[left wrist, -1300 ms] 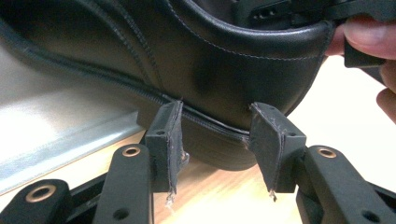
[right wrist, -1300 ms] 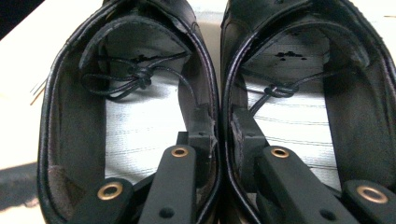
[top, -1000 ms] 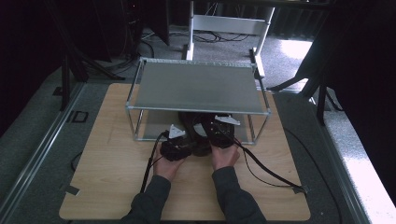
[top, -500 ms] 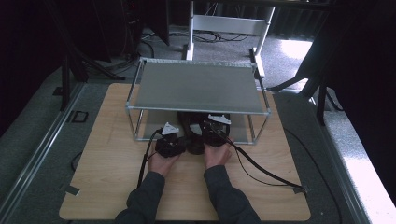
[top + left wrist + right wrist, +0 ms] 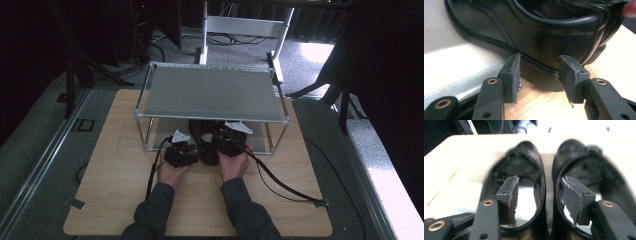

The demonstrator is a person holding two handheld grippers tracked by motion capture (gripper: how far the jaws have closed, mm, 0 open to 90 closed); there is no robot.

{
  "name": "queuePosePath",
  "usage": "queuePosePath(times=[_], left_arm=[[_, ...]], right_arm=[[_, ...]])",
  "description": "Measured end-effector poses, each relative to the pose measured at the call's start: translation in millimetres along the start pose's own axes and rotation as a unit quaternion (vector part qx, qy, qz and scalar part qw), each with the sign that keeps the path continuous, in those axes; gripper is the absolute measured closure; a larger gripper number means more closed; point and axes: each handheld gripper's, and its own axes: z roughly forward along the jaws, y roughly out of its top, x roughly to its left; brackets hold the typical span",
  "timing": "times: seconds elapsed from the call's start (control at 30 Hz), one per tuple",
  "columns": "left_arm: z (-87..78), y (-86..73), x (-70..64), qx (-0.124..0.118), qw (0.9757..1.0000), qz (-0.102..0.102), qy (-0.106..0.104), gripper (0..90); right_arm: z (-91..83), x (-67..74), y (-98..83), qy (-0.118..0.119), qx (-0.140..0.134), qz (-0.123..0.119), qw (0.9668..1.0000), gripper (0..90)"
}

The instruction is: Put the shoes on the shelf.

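A pair of black leather shoes [image 5: 207, 142] sits heel-out at the front edge of the rack's lower shelf [image 5: 454, 57]. My left gripper [image 5: 180, 150] is at the left shoe's side. In the left gripper view its jaws [image 5: 540, 58] have just been opening and straddle the heel of the shoe [image 5: 544, 32] with small gaps. My right gripper [image 5: 231, 136] comes from behind. Its jaws [image 5: 540, 180] have just been opening too. One fingertip is inside the left shoe [image 5: 524, 177], the other inside the right shoe [image 5: 584, 170], with the adjoining walls loose between them.
A metal two-tier rack [image 5: 210, 92] stands on the wooden table [image 5: 115, 190], its top shelf just above both grippers. Cables [image 5: 280, 185] trail back over the table to the right. Bare wood lies on either side of the person's forearms.
Both hands have edged slightly left and toward the rack, and the shoes have gone a little further under the top shelf.
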Motion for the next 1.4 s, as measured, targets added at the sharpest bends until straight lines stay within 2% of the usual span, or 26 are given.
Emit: queuePosePath(times=[0.03,0.07,0.1,0.13,0.2,0.27,0.4,0.47,0.6,0.67,0.73,0.87,0.93,1.0,1.13,1.23,1.4], left_arm=[[-0.6,0.2,-0.2,-0.001,1.0,-0.002,0.002,49.0],[-0.6,0.2,-0.2,-0.001,1.0,-0.002,0.002,47.4],[-3.1,0.3,-1.2,-0.006,1.0,-0.004,0.005,47.4],[-4.5,0.3,-1.8,-0.009,0.9999,-0.004,0.004,44.2],[-7.3,0.1,-3.9,-0.015,0.9999,-0.005,0.001,41.3],[-9.7,-0.8,-7.2,-0.019,0.9998,-0.004,-0.004,37.8],[-11.3,-2.9,-16.6,-0.019,0.9998,0.008,-0.001,30.3],[-10.3,-3.4,-22.2,-0.018,0.9997,0.014,0.004,27.6],[-3.8,-3.0,-33.5,-0.008,0.9994,0.031,0.015,20.3],[2.5,-3.3,-38.6,0.001,0.999,0.037,0.024,16.8],[9.6,-3.8,-41.4,0.01,0.9988,0.041,0.024,15.9],[23.4,-3.5,-42.5,0.027,0.9984,0.041,0.028,16.9],[27.5,-3.5,-43.1,0.038,0.9972,0.049,0.04,17.6],[28.7,-3.2,-42.8,0.042,0.9965,0.054,0.049,20.1],[27.7,-0.4,-38.9,0.048,0.9957,0.061,0.051,27.1],[29.3,2.7,-33.3,0.051,0.9957,0.064,0.043,28.1],[32.6,10.0,-23.8,0.056,0.9945,0.083,0.031,28.4]], right_arm=[[-5.1,0.5,1.1,0.002,-0.013,-0.009,0.9999,45.8],[-5.1,0.5,1.1,0.002,-0.013,-0.009,0.9999,45.8],[-10.3,0.7,2.0,0.007,-0.02,-0.021,0.9995,44.9],[-20.3,0.4,2.3,0.009,-0.025,-0.046,0.9986,43.1],[-27.3,-0.1,0.0,0.005,-0.024,-0.073,0.997,40.7],[-35.5,-5.0,-3.9,0.013,-0.035,-0.086,0.9956,37.3],[-50.2,-24.2,-11.8,0.002,-0.047,-0.07,0.9964,32.0],[-54.2,-35.2,-16.3,0.013,-0.043,-0.058,0.9973,30.0],[-49.5,-53.1,-32.0,0.019,-0.014,-0.053,0.9983,26.5],[-41.4,-60.1,-40.8,0.029,0.007,-0.047,0.9984,25.6],[-33.3,-64.5,-47.8,0.04,0.024,-0.046,0.9979,25.7],[-18.4,-68.3,-56.1,0.053,0.042,-0.055,0.9962,26.2],[-14.8,-69.9,-58.1,0.055,0.043,-0.053,0.9962,25.7],[-13.6,-71.0,-58.1,0.059,0.043,-0.052,0.996,25.7],[-13.7,-69.6,-56.7,0.056,0.046,-0.051,0.9961,26.0],[-11.9,-67.3,-55.4,0.05,0.047,-0.05,0.9964,26.1],[-7.2,-64.2,-50.1,0.043,0.052,-0.05,0.9965,26.0]])
